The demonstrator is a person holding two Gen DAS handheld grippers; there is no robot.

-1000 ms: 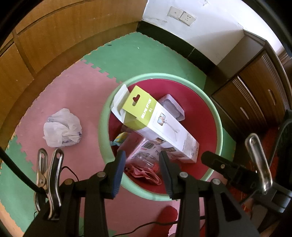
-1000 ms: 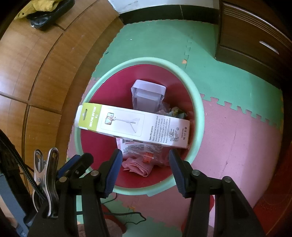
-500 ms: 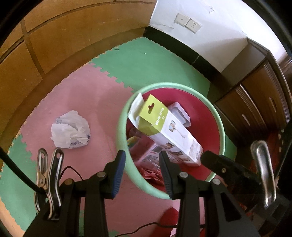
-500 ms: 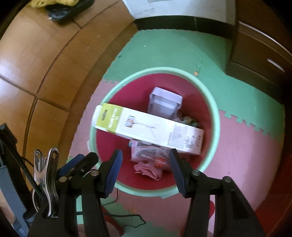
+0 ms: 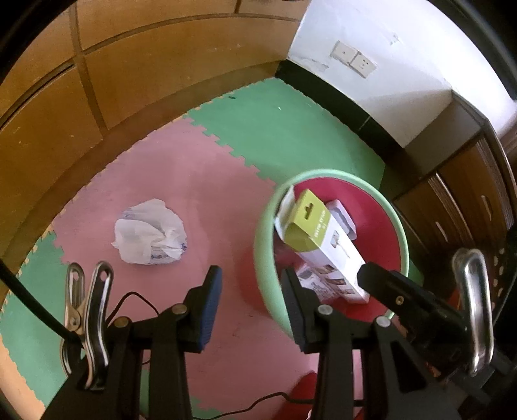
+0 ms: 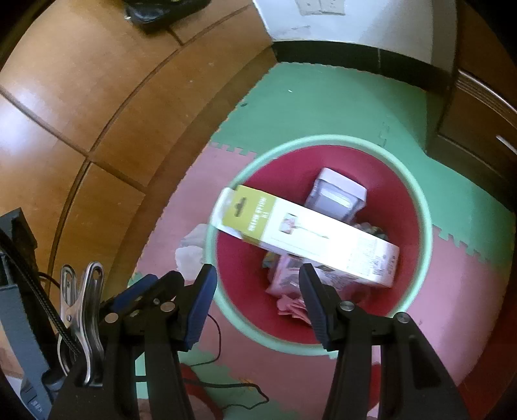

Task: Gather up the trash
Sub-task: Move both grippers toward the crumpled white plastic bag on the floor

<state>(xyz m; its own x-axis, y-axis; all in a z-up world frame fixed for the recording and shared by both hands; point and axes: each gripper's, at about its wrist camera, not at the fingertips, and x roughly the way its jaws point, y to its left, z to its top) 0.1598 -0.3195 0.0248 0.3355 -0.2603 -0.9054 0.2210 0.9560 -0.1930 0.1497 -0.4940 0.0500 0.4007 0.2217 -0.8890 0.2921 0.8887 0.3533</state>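
both grippers, left gripper (image 5: 250,299) and right gripper (image 6: 257,302), spread, holding nothing. crumpled bag (image 5: 150,237) on mat at 9 o'clock of bin (image 5: 263,258).

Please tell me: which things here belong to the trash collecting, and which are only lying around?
Job: crumpled white bag on the mat; bin; long box and small box in the bin.

Lying about: thin black cable; dark bag on the wooden surface.
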